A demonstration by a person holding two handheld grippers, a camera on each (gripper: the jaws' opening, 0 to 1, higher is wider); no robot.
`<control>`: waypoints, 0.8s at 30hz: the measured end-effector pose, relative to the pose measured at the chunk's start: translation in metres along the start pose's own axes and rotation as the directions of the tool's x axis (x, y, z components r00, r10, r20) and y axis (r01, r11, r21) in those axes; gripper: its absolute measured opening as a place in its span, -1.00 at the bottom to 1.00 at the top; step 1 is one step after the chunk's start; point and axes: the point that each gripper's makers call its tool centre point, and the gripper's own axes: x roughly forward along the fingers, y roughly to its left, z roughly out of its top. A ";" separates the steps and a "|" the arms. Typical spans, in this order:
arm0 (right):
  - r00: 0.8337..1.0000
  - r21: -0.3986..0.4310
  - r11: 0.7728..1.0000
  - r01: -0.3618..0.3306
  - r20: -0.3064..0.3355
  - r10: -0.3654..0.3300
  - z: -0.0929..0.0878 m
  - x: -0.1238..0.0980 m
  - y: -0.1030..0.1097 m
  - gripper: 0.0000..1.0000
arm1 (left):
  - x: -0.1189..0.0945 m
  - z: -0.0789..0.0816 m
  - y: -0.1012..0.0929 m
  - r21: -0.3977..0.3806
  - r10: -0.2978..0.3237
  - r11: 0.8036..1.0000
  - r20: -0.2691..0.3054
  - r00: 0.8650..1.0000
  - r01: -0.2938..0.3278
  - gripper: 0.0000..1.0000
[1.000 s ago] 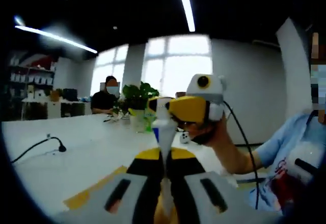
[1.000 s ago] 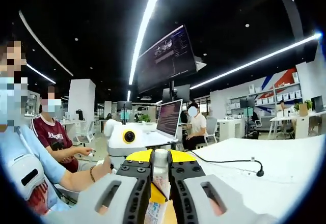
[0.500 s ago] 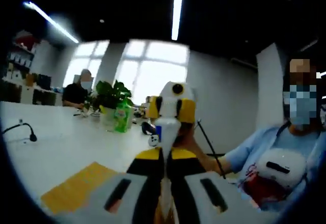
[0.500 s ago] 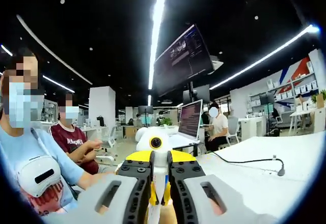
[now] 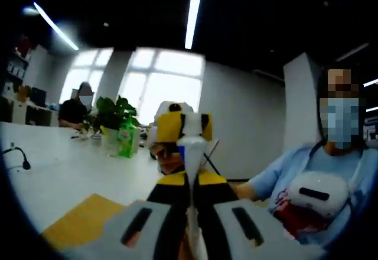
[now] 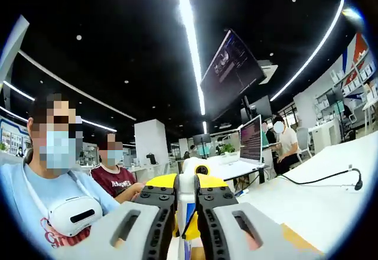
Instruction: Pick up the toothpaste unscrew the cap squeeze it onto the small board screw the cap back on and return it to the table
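My left gripper (image 5: pixel 190 180) is shut on the white toothpaste tube (image 5: pixel 191 153), which points up and away from the camera. The right gripper (image 5: pixel 182 127), yellow and white, sits over the tube's tip, held by a hand. In the right gripper view, my right gripper (image 6: pixel 187 192) is shut on the white cap (image 6: pixel 187 184), with the tube's blue and yellow print just below it. The left gripper (image 6: pixel 198 170) shows right behind the cap. The yellow board (image 5: pixel 77 224) lies on the white table (image 5: pixel 53 171), low on the left.
A person in a light blue shirt (image 5: pixel 307 189) holds both grippers. A potted plant (image 5: pixel 112 115) and a green bottle (image 5: pixel 124 139) stand further along the table. A black cable (image 6: pixel 331 177) lies on the table, near a laptop (image 6: pixel 251 139). Other people sit further off.
Both views have swung round with the hands. In the left gripper view the right gripper has gone from the right of the tube's tip to straight over it. Both grips have held.
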 end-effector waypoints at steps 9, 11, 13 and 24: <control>1.000 -0.011 1.000 0.019 0.021 -0.019 0.004 -0.002 -0.008 -0.80 | -0.001 0.002 0.006 0.027 0.045 0.999 0.000 0.999 -0.045 -0.96; 0.999 -0.017 1.000 0.026 0.022 -0.026 0.004 -0.002 -0.010 -0.80 | -0.002 0.002 0.008 0.032 0.055 0.998 -0.002 0.998 -0.055 -0.96; 0.999 -0.030 0.999 0.039 0.029 -0.038 0.006 -0.002 -0.012 -0.80 | -0.001 0.004 0.009 0.039 0.075 0.996 0.001 0.997 -0.075 -0.96; 0.961 -0.127 0.954 0.272 0.091 -0.262 0.034 -0.016 -0.036 -0.60 | -0.005 0.013 0.036 0.071 0.331 0.941 0.005 0.944 -0.331 -0.96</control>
